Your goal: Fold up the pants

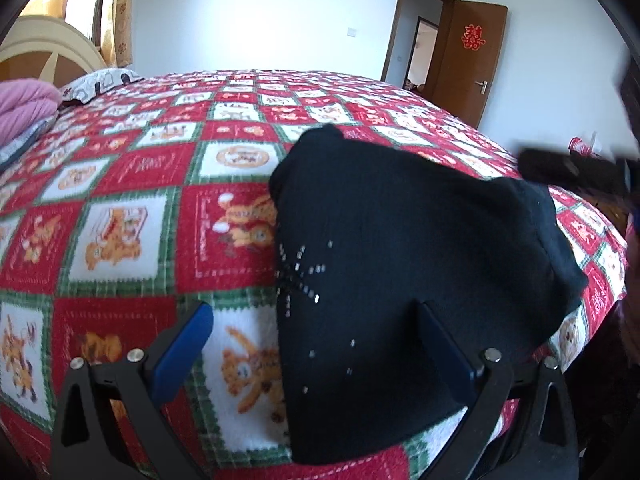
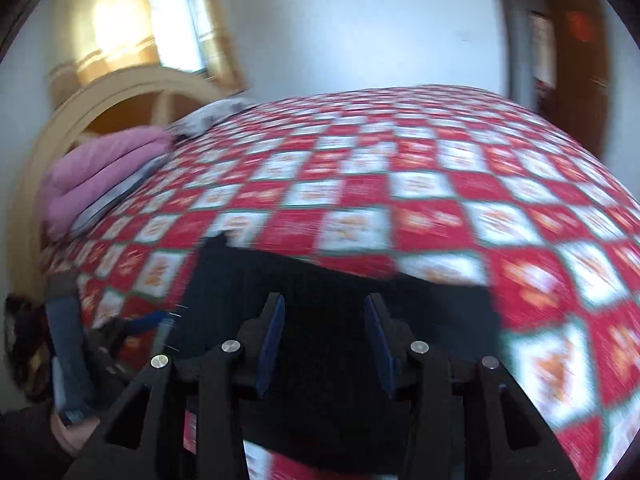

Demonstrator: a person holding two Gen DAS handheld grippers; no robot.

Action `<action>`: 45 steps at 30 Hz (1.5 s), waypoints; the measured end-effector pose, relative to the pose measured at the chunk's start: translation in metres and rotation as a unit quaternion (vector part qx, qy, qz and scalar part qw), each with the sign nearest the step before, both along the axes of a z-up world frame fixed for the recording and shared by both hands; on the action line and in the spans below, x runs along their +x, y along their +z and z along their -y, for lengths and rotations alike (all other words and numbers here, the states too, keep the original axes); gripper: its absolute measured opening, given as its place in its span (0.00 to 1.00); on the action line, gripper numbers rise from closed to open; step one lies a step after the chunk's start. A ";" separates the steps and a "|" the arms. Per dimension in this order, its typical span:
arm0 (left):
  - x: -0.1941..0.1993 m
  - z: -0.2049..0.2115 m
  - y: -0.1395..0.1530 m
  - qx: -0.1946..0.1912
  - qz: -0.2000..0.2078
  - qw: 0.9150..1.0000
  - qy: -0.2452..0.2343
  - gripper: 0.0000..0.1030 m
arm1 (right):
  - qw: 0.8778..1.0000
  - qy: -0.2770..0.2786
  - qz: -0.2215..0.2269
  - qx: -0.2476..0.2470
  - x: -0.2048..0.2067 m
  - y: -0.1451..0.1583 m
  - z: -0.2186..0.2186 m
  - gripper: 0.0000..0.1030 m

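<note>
The black pants (image 1: 400, 220) lie folded into a compact bundle on the red checked bedspread (image 1: 140, 184), with small shiny studs near their left edge. My left gripper (image 1: 314, 312) is open wide just above that near left edge; one blue finger is over the bedspread, the other over the cloth. In the blurred right wrist view, my right gripper (image 2: 324, 300) hovers above the pants (image 2: 248, 280) with its jaws apart and nothing between the pads. It shows as a dark blur (image 1: 560, 168) at the right of the left wrist view.
A folded pink quilt (image 2: 104, 168) and a patterned pillow (image 1: 100, 82) lie by the cream headboard (image 2: 120, 96). A brown door (image 1: 468, 52) stands open in the far wall. A hand (image 2: 76, 436) holds the left gripper (image 2: 152, 320) at the bed's near edge.
</note>
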State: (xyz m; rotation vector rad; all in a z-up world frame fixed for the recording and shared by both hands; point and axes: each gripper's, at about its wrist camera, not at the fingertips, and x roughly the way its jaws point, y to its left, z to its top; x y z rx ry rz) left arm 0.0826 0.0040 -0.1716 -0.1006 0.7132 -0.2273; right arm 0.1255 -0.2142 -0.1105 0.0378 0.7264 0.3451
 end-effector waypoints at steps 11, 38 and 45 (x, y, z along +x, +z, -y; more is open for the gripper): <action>-0.004 -0.003 -0.006 -0.001 0.027 1.000 -0.008 1.00 | 0.982 0.104 -0.157 0.014 0.096 -0.062 -0.102 0.42; 0.010 -0.009 -0.001 0.001 0.008 1.000 0.008 1.00 | 0.987 -0.107 -0.062 -0.101 -0.007 -0.067 0.079 0.77; 0.012 -0.006 0.007 -0.007 -0.001 1.000 0.001 1.00 | 0.992 -0.108 -0.068 -0.023 -0.019 -0.061 0.099 0.78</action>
